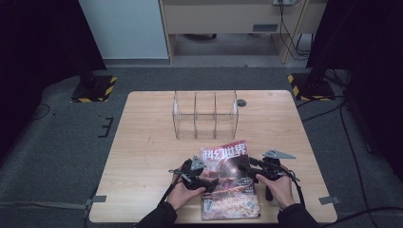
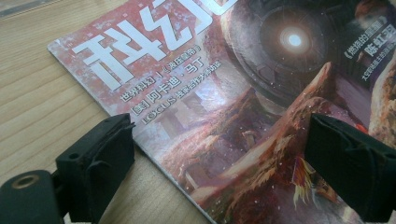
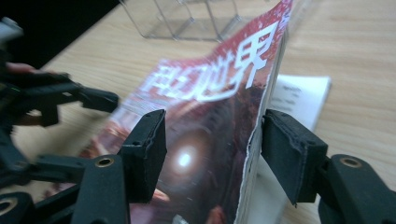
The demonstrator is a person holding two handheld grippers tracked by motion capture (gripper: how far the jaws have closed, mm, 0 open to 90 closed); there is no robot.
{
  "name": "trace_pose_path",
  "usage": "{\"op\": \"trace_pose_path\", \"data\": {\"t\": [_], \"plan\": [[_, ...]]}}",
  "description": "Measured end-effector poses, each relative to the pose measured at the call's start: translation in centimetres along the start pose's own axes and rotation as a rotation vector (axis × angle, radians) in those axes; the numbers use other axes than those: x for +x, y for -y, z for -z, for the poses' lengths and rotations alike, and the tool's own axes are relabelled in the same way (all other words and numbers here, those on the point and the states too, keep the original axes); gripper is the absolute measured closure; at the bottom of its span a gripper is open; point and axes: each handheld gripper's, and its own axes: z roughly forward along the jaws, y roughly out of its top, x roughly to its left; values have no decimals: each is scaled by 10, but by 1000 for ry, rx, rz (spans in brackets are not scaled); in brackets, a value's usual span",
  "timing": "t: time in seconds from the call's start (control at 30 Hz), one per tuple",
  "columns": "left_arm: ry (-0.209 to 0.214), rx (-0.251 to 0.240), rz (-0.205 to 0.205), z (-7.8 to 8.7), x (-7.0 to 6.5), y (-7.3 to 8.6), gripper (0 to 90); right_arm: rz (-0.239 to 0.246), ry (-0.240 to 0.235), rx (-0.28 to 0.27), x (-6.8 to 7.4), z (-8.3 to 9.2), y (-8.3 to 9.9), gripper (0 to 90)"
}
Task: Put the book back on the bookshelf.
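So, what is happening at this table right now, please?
A person is working on a magazine with a claw in each hand. The right claw is open around the magazine's raised page edge, so part of it is lifted and a white page shows beneath. The left claw is also open, low over the cover near its left edge, not gripping it. A clear plastic organizer with compartments stands farther back on the wooden table. It looks empty.

My right gripper (image 3: 212, 149) is open, jaws straddling the raised edge of the magazine (image 3: 205, 112), cover lifted off a white page (image 3: 299, 93). My left gripper (image 3: 56, 100) sits blurred at left. Clear organizer (image 3: 187, 16) behind on the table (image 3: 355, 56).
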Motion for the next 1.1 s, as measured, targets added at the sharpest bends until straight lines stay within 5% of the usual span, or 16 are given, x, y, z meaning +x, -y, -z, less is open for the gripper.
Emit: {"op": "trace_pose_path", "data": {"t": [0.1,0.17,0.27,0.63,0.8,0.93,1.1], "plan": [[1,0,1,0,0,0,80,-17,6,33,-2,-1,3,401],[2,-1,2,0,0,0,80,-33,-12,103,-1,-3,5,412],[5,-3,5,0,1,0,80,-11,-9,136,1,-7,7,404],[6,-3,6,1,1,0,83,25,-24,116,-2,-13,8,473],[-9,-12,6,3,3,1,163,42,19,111,-3,-12,7,635],[-23,-20,14,5,5,2,239,44,-2,78,-3,-7,4,781],[-11,-25,41,7,8,1,264,49,-33,51,-1,-3,1,828]]}}
